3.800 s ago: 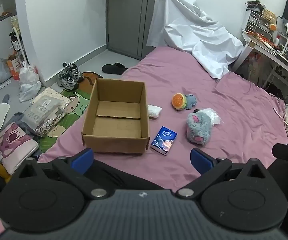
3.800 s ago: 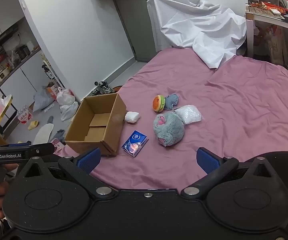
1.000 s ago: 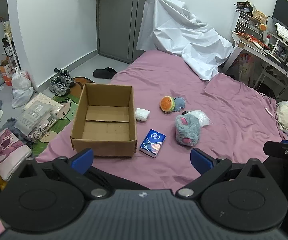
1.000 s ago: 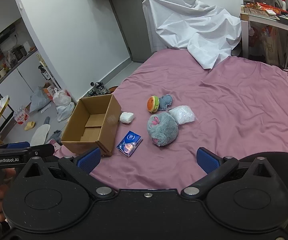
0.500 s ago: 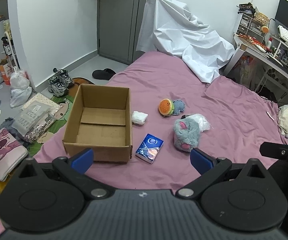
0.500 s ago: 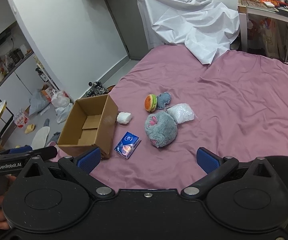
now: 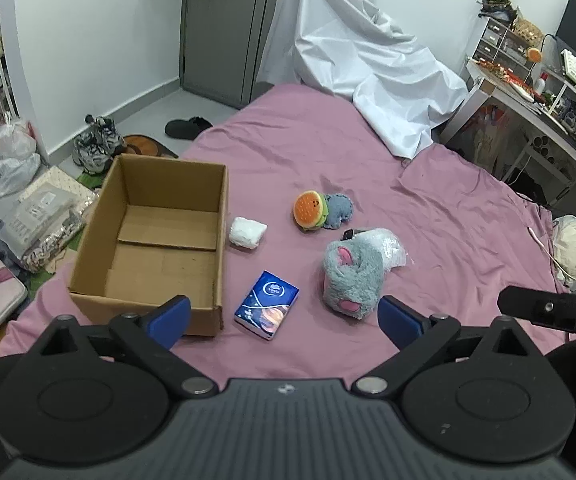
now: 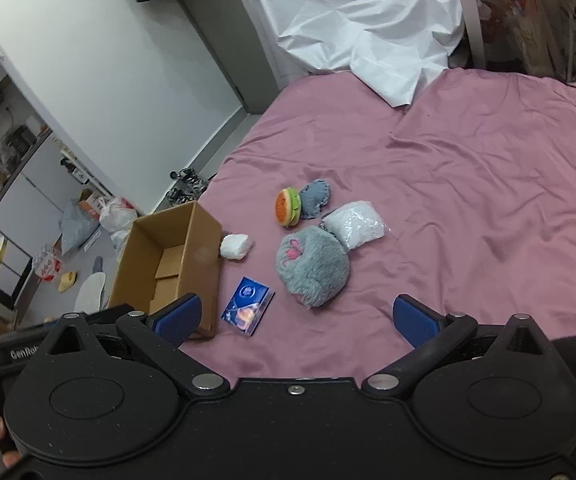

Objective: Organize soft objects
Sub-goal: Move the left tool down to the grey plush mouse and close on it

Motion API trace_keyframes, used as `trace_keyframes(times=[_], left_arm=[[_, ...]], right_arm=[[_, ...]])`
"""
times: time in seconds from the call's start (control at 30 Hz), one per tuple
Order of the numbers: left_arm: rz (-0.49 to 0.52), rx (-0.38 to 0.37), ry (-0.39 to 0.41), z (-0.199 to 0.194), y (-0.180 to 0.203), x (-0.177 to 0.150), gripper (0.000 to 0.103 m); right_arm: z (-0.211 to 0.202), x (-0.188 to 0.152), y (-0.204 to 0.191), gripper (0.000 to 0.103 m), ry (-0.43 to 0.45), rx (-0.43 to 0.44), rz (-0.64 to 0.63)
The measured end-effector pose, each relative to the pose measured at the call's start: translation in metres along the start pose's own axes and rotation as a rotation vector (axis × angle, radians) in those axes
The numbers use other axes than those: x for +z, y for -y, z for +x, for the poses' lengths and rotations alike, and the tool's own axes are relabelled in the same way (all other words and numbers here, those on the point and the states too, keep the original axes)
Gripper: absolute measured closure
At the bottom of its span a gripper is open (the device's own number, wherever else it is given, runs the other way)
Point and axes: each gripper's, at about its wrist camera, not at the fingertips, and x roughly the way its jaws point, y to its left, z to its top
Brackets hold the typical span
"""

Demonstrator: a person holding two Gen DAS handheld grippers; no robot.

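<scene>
Above the near edge of the pink bed (image 7: pixel 428 208), the left tool (image 7: pixel 284 316) and right tool (image 8: pixel 300 318) both hang spread wide, holding and touching nothing. On the sheet ahead lie a grey plush toy (image 7: pixel 352 276), a burger plush (image 7: pixel 311 210), a white soft bundle (image 7: pixel 247 232) and a blue tissue pack (image 7: pixel 267 304), all beside the empty cardboard box (image 7: pixel 100 240).

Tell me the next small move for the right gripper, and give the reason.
Probably ease the right gripper forward and down toward the grey plush toy. Both grippers are open and hold nothing, the cardboard box is empty, and all the soft things lie on the pink bedsheet. The grey plush lies nearest, roughly centred between the right gripper's fingers.
</scene>
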Motion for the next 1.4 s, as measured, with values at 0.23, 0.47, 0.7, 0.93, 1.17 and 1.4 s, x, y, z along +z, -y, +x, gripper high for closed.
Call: trace_keyframes(times=[0.23,0.47,0.7,0.93,1.17,1.4], left_arm=[[-0.019,-0.013,-0.043,0.025,0.005,0.01,0.005],[-0.058,-0.03,-0.121,0.06,0.008,0.022,0.015],[-0.098,-0.046,-0.184,0.094,0.009,0.034,0.025],[-0.177,-0.078,-0.251,0.126,0.006,0.039,0.044],[-0.26,-0.095,-0.314,0.161,0.007,0.042,0.056],[-0.311,-0.102,-0.352,0.189,0.013,0.041,0.065]], right_arm=[[0.024,0.017,0.019,0.0,-0.046,0.017,0.095],[0.047,0.029,0.029,0.001,-0.077,0.051,0.157],[0.072,0.034,0.043,0.014,-0.129,0.108,0.236],[0.099,0.041,0.053,0.03,-0.166,0.103,0.297],[0.13,0.048,0.061,0.045,-0.23,0.1,0.35],[0.152,0.052,0.065,0.049,-0.272,0.062,0.376]])
